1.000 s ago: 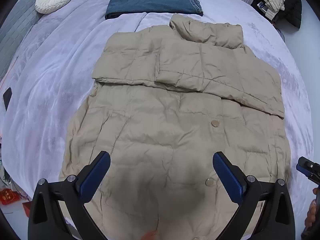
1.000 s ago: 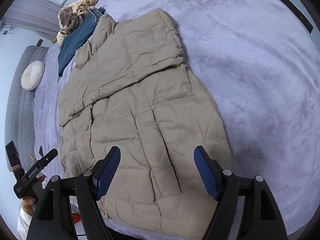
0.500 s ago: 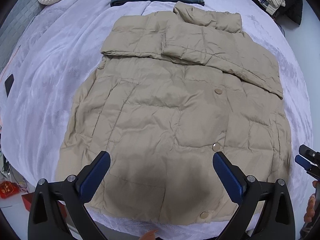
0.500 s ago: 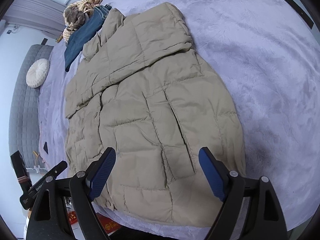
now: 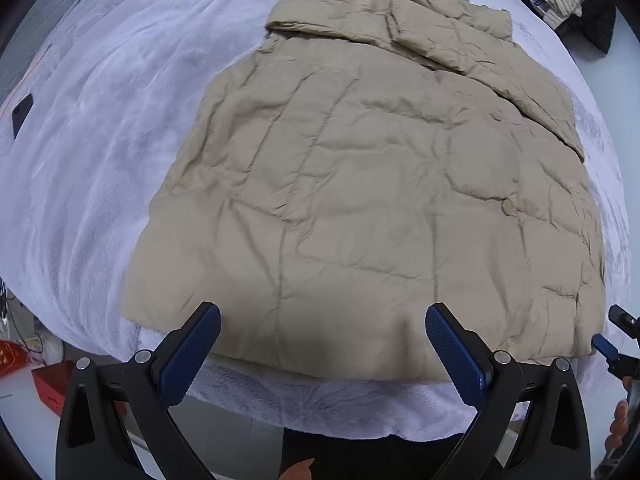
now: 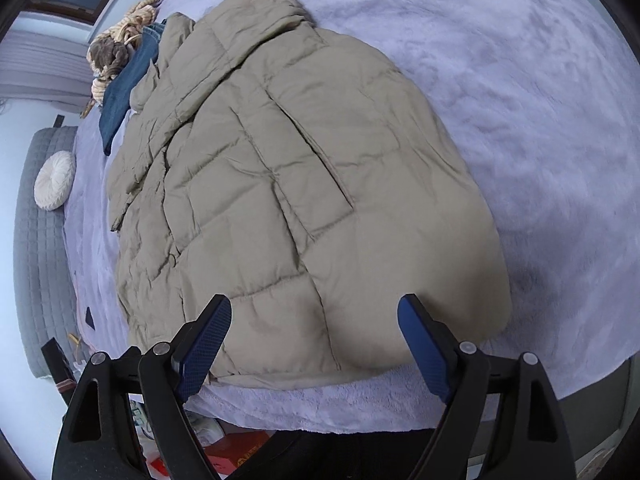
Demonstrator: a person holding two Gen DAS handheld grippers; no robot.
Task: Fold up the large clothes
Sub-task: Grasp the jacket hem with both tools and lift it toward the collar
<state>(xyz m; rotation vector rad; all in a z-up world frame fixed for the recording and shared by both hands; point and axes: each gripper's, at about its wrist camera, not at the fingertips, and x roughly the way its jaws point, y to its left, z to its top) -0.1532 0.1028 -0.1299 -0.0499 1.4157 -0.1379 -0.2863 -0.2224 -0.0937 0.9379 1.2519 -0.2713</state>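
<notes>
The beige puffer jacket (image 5: 372, 184) lies flat on the bed, front side up, its hem along the near edge of the mattress and its collar pointing away toward the far side. Both sleeves are folded in across the chest, lying one over the other just below the collar. Two snap buttons show down the front, and the quilted panels are wrinkled but spread out. From the right wrist view the same jacket (image 6: 304, 184) runs diagonally, with a long pocket seam visible on its near half.

The left gripper (image 5: 322, 346) hovers just over the hem, its blue-padded fingers spread wide apart and holding nothing. The right gripper (image 6: 314, 338) hangs over the other corner of the hem, its fingers likewise wide apart and empty; a bit of it also peeks in at the right edge of the left wrist view.

Under the jacket is a pale lilac plush blanket (image 5: 92, 128) covering the bed. Past the collar lies a folded pair of blue jeans (image 6: 124, 92), and beyond that a tangle of tan rope-like fabric (image 6: 116, 52). A round white cushion (image 6: 54, 180) rests against the grey quilted headboard (image 6: 36, 264)
</notes>
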